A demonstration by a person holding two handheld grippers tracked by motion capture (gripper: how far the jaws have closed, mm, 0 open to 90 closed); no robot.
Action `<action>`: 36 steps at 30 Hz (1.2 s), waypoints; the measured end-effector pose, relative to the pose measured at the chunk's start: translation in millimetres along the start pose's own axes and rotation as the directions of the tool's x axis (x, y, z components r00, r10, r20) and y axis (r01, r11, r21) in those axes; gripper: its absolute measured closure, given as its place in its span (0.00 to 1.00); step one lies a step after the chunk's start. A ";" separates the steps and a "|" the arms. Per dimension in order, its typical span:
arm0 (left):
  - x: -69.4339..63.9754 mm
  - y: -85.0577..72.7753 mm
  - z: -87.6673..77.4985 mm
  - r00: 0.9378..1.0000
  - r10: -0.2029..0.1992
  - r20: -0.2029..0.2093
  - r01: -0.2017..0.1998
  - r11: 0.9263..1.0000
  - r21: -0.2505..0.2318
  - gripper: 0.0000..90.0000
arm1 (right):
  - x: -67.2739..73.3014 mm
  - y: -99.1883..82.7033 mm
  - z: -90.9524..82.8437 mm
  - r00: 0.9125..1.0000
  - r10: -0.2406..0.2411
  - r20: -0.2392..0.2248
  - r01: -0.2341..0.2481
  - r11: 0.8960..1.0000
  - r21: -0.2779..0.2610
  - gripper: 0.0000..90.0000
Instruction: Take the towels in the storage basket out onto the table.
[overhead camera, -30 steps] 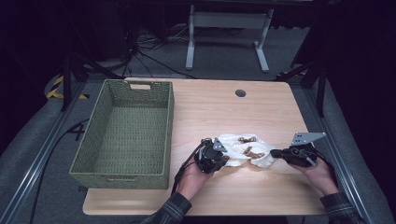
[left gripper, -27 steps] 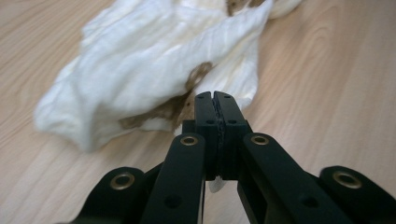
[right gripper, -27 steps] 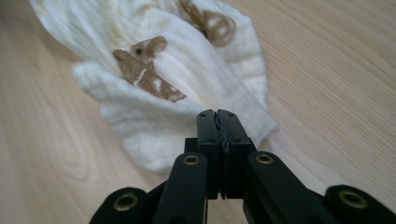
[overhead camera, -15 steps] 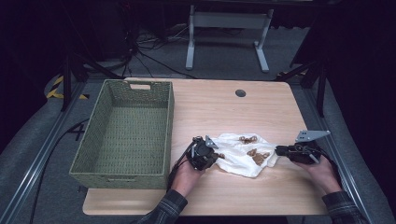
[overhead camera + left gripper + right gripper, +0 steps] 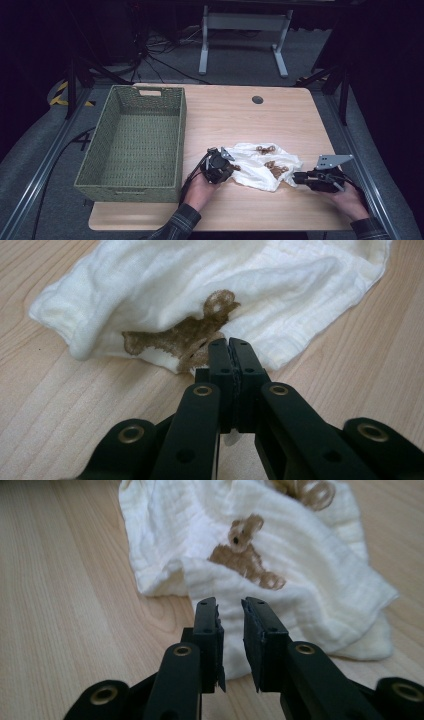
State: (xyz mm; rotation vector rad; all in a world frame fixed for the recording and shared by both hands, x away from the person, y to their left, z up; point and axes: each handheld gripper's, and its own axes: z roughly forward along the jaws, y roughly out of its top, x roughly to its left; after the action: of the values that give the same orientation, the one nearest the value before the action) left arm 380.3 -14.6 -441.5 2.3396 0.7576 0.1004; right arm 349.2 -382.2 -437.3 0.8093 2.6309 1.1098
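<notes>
High view adds the basket point(image 5: 131, 145); left gripper point(image 5: 231, 347) pinches the cloth point(image 5: 280, 295); right gripper point(image 5: 230, 605) fingers just parted.

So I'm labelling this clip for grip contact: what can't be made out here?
- Left gripper view: the shut jaws hide whether they pinch the white muslin cloth with brown animal prints.
- High view: the right gripper is too small to show its jaw gap.
- High view: the near wall of the green woven basket hides its front floor.
</notes>
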 end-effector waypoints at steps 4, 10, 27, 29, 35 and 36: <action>-0.9 -1.0 -1.8 1.000 -0.005 0.003 0.005 1.000 0.004 1.00 | -0.4 -3.3 11.5 1.000 -0.019 -0.021 0.020 0.998 0.061 0.81; -2.2 -3.6 -5.8 1.000 -0.010 0.025 0.010 1.000 -0.001 0.99 | 0.2 -4.4 14.2 0.999 -0.045 -0.004 0.045 0.996 0.078 0.96; -33.2 -28.9 -26.7 0.999 -0.019 0.027 0.019 1.000 -0.001 1.00 | 9.9 -24.3 -18.0 0.997 -0.018 -0.080 0.019 1.000 0.012 0.98; -34.4 -32.8 -31.1 0.999 -0.030 0.021 0.030 1.000 0.007 1.00 | 12.3 -28.5 -22.2 0.996 -0.017 -0.089 0.018 1.000 0.004 0.98; -38.8 -47.4 -39.2 0.999 -0.041 0.025 0.041 0.999 0.028 0.99 | 22.8 -37.0 -25.3 0.991 -0.025 -0.134 0.026 1.000 0.011 0.98; -39.0 -48.3 -39.3 0.999 -0.044 0.027 0.043 0.999 0.028 0.99 | 24.2 -37.9 -24.8 0.990 -0.028 -0.139 0.030 0.999 0.014 0.97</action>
State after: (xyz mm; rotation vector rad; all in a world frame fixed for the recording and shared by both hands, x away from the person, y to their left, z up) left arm 313.8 16.2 -436.2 2.3435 0.8007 0.0387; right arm 304.4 -405.9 -445.4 0.7194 2.7583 1.1788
